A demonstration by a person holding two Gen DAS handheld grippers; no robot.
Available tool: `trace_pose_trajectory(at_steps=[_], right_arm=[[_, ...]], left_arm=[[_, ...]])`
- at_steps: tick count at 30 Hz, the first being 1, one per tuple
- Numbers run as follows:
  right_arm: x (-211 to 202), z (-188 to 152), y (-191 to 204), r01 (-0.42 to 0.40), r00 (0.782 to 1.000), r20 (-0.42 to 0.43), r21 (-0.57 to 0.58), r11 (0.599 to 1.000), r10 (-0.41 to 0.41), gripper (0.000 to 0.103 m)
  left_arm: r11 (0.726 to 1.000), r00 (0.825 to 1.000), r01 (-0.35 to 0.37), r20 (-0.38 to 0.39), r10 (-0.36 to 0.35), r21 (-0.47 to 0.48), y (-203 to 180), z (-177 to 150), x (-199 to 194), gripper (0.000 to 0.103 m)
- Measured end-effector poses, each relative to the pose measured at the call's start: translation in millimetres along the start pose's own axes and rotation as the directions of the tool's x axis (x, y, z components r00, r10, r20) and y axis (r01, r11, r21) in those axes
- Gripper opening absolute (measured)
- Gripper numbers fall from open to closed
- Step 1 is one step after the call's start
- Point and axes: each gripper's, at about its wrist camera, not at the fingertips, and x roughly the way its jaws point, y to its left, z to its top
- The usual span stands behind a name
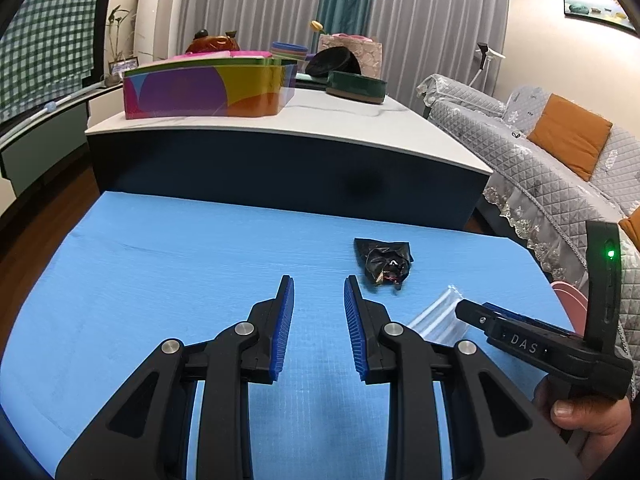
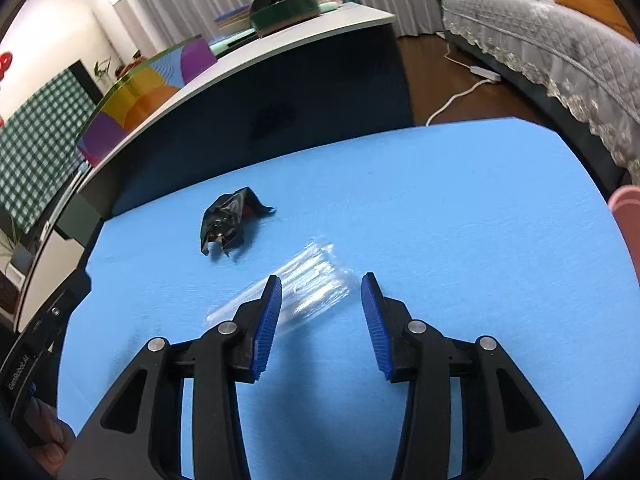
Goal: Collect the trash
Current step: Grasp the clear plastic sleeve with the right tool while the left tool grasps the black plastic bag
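A crumpled black wrapper point(image 1: 384, 261) lies on the blue table point(image 1: 160, 264); it also shows in the right wrist view point(image 2: 226, 222). A clear plastic wrapper point(image 2: 308, 284) lies flat on the blue table point(image 2: 460, 216) just ahead of my right gripper point(image 2: 321, 280), which is open and empty above it. In the left wrist view the clear wrapper point(image 1: 434, 314) is partly hidden behind the right gripper's body. My left gripper point(image 1: 319, 280) is open and empty, with the black wrapper just ahead to its right.
A dark table with a white top point(image 1: 320, 120) stands behind the blue one and carries a colourful box point(image 1: 204, 88) and a green tin point(image 1: 356, 86). A grey quilted sofa point(image 1: 540, 152) is at the right. A pink object point(image 2: 628, 216) sits at the right table edge.
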Motion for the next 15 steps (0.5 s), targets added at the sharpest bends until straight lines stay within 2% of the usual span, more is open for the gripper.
trace_pose_trajectory(at_steps=[1, 2, 3, 6, 15], right_arm=[[2, 1, 2, 0.009, 1.000, -0.001, -0.012, 1.000, -0.009, 0.038], [3, 2, 4, 0.018, 1.000, -0.004, -0.024, 1.000, -0.018, 0.031], [4, 2, 4, 0.031, 1.000, -0.002, -0.036, 0.999, -0.031, 0.019], [6, 5, 0, 0.048, 0.999, -0.004, -0.051, 0.998, -0.049, 0.004], [-14, 23, -43, 0.118, 0.992, 0.049, -0.009, 0.993, -0.118, 0.002]], left_arm=[[1.000, 1.000, 0.000, -0.006, 0.000, 0.002, -1, 0, 4, 0.026], [1.000, 1.000, 0.002, -0.012, -0.001, 0.002, -2, 0, 9, 0.026], [1.000, 1.000, 0.004, -0.017, -0.004, 0.001, -3, 0, 13, 0.026], [1.000, 0.999, 0.014, -0.034, -0.014, -0.004, -5, 1, 26, 0.026], [0.998, 0.995, 0.064, -0.075, -0.064, -0.005, -20, 3, 59, 0.026]])
